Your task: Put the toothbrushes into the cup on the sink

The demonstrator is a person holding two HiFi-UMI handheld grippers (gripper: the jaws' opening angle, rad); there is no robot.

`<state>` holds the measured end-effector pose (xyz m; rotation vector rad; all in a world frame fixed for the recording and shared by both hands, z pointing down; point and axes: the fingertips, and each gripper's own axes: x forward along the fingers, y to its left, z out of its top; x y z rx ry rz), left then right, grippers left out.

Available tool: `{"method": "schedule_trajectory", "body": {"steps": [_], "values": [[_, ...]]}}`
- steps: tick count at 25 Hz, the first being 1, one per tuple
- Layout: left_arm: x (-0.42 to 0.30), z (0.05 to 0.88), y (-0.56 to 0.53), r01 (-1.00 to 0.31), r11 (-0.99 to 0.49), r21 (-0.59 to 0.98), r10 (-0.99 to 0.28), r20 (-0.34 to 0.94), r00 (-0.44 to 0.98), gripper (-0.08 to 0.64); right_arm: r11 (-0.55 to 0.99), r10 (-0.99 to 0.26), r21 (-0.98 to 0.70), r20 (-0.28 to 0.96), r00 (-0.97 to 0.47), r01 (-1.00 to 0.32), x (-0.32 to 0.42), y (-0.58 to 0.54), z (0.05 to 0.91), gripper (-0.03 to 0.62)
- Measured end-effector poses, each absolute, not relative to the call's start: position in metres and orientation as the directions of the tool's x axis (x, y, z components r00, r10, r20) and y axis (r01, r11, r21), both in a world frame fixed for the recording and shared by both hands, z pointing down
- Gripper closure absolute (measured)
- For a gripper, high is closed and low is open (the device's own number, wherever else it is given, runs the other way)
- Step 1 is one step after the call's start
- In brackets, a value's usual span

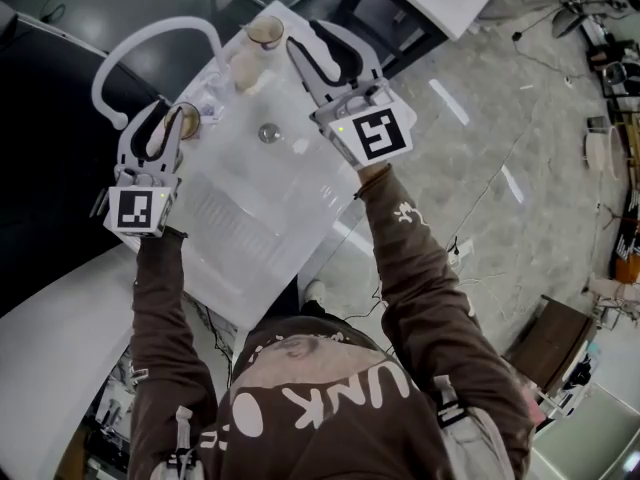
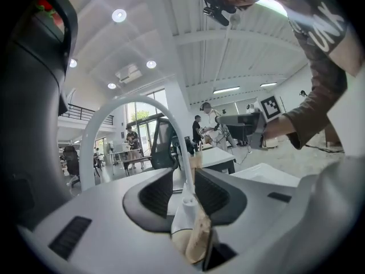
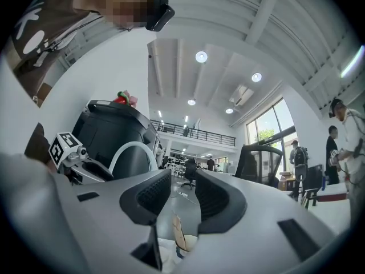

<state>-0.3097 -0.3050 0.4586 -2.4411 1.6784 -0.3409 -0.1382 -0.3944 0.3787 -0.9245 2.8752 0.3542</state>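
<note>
Toothbrush, probably light, stiff and slick, is standing in the cup at ten o'clock on the sink; mid-handle looks the best place to pinch it. Left tool is straddling it, jaws apart. Right tool is gaping beside the second cup at twelve o'clock.
</note>
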Motion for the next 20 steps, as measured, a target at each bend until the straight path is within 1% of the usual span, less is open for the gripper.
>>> {"method": "schedule_trajectory", "body": {"steps": [4,11,16,20], "values": [[-0.295,0.422,-0.286,-0.892,-0.358,-0.275,-0.932,0.049,0.359,0.439,0.791,-0.553,0.208,-0.162,-0.817,-0.576,-0.129,-0.37,0.369,0.445],[-0.254,0.357,-0.23,-0.883,-0.345,-0.32,-0.927,-0.032,0.374,0.436,0.8,-0.501,0.204,-0.29,-0.815,-0.564,-0.099,-0.294,0.319,0.434],[-0.21,0.315,-0.158,-0.896,-0.331,-0.295,-0.924,-0.092,0.371,0.436,0.815,-0.467,0.202,-0.329,-0.821,-0.544,-0.069,-0.207,0.293,0.425],[-0.159,0.288,-0.078,-0.891,-0.341,-0.301,-0.914,-0.117,0.389,0.436,0.832,-0.432,0.204,-0.345,-0.833,-0.516,-0.035,-0.114,0.275,0.423]]}}
